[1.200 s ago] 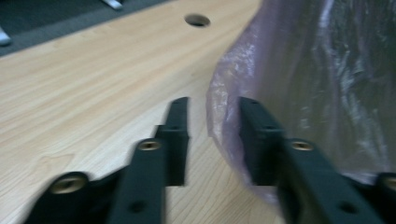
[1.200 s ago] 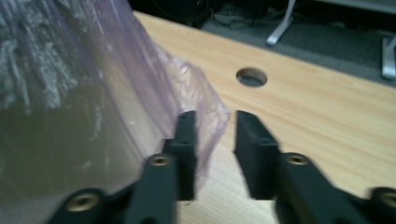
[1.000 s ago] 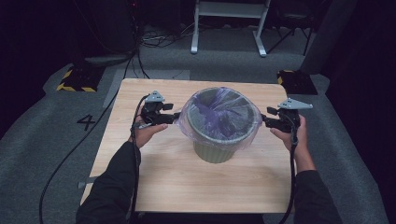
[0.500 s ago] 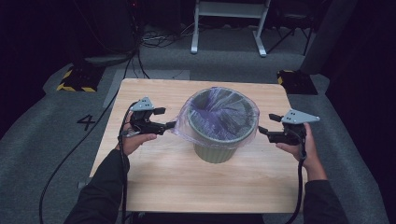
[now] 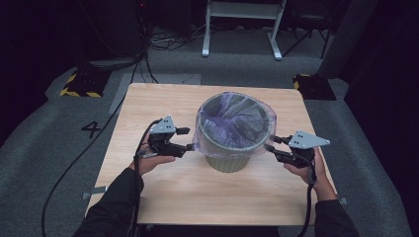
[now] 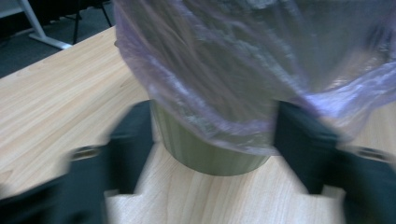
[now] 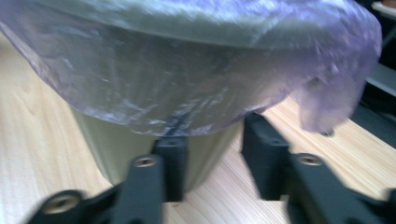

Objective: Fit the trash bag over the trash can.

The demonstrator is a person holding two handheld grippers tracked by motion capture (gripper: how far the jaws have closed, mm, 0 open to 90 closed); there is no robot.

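Both claws had come back in toward the bin from the wider stand they held half a second before, and both sets of jaws had just been closing.

Left claw [image 5: 189, 139]: jaws spread, the hanging skirt of the purple bag [image 6: 219, 88] between them; I could not see the pads pressing on the film.

Right claw [image 5: 272, 143]: jaws narrower yet still apart, their tips just under the bag's lower edge [image 7: 187, 107] and close to the bin wall; no pinch that I could confirm.

Green bin [image 5: 228, 160]: upright, ribbed wall, standing near the middle of the desk [image 5: 163, 197], between the two claws.

Liner: thin translucent purple bag, seated inside the bin, its mouth folded out over the rim and draped partway down the outside, looser and lower on the right claw's side.

Contents of bin: the liner and nothing else that I could make out.

Progress, by my judgement: bag was in and turned over the rim; what remained was tugging the skirt down evenly on both sides.
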